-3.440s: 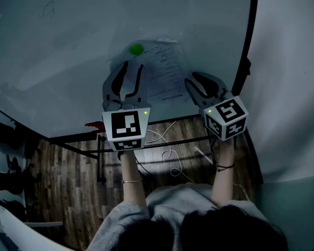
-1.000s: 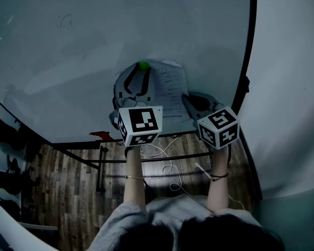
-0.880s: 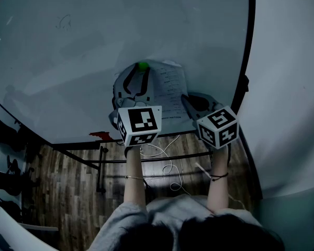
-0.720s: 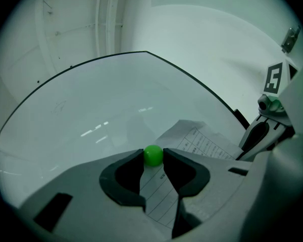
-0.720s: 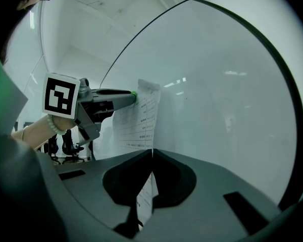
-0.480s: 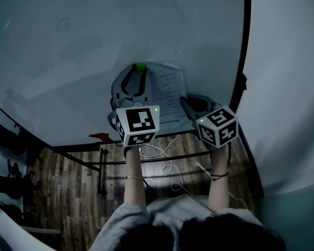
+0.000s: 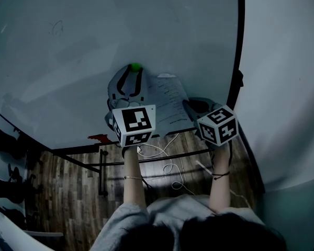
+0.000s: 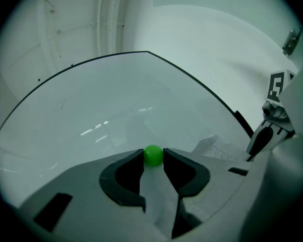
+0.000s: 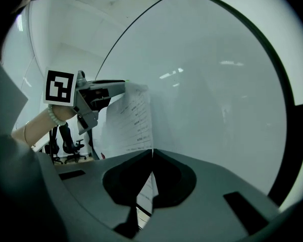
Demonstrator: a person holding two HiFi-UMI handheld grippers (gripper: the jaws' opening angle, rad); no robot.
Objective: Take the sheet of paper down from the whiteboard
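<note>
Head view looks steeply down past a person's two forearms at a whiteboard (image 7: 94, 46) standing on a dark frame over a wooden floor (image 7: 68, 177). The sheet of paper (image 7: 170, 101) hangs on the board's lower right part, near its dark right edge, with printed lines running down it.

A small green magnet (image 8: 153, 155) sits at the sheet's upper left corner. The left tongs (image 7: 134, 71) reach up to it. In the left gripper view the two dark pads are closed in on the ball from either side and touch it, so these tongs have hold of the magnet (the ball stands against the board).

The right tongs (image 9: 152, 155) are at the sheet's lower right edge. In the right gripper view the pads meet with the thin paper pinched between them, and the sheet rises from the grip up to the left tongs at the far left of that view. The sheet's upper right corner seems to stand a little away from the board, though the dim light makes this hard to confirm.

Each pair of tongs carries its marker cube on the near side. White cables (image 7: 167, 158) lie on the floor under the board, and office chairs (image 9: 65, 140) stand far off on the left.
</note>
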